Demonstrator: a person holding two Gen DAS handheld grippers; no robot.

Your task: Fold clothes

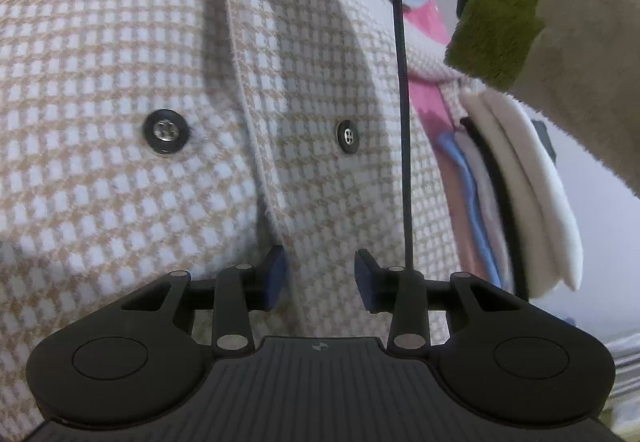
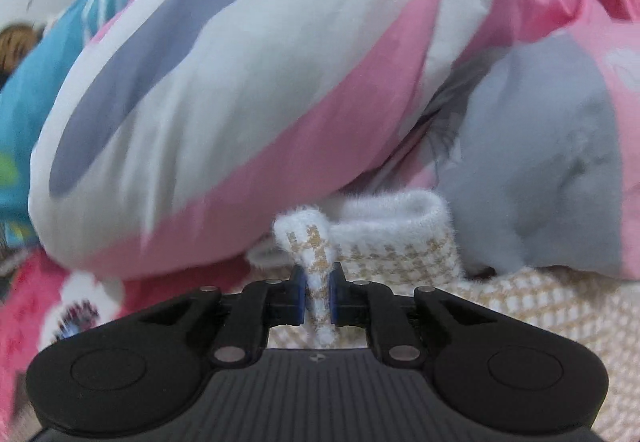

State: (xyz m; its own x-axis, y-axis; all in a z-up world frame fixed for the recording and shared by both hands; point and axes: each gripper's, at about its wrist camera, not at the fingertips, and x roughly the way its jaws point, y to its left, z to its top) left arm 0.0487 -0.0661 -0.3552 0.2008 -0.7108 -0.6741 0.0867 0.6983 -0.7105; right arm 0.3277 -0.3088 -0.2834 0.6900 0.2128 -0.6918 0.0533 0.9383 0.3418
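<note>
A beige and white houndstooth coat [image 1: 120,82] fills the left wrist view, with two black buttons [image 1: 166,131] either side of its front edge. My left gripper [image 1: 320,276] hovers just above the coat near that edge, open, its blue pads apart with nothing pinched. In the right wrist view my right gripper [image 2: 318,298] is shut on a narrow fold of the same coat [image 2: 400,250]. The pinched strip stands up between the pads, beside a rolled white fuzzy edge.
A puffy pink, white and grey quilt [image 2: 240,82] bulges right behind the coat. A person's cream sleeve with a green cuff [image 1: 504,2] reaches in at upper right, above a pile of white, black and blue cloth [image 1: 528,182]. A thin black cable [image 1: 402,102] runs upward.
</note>
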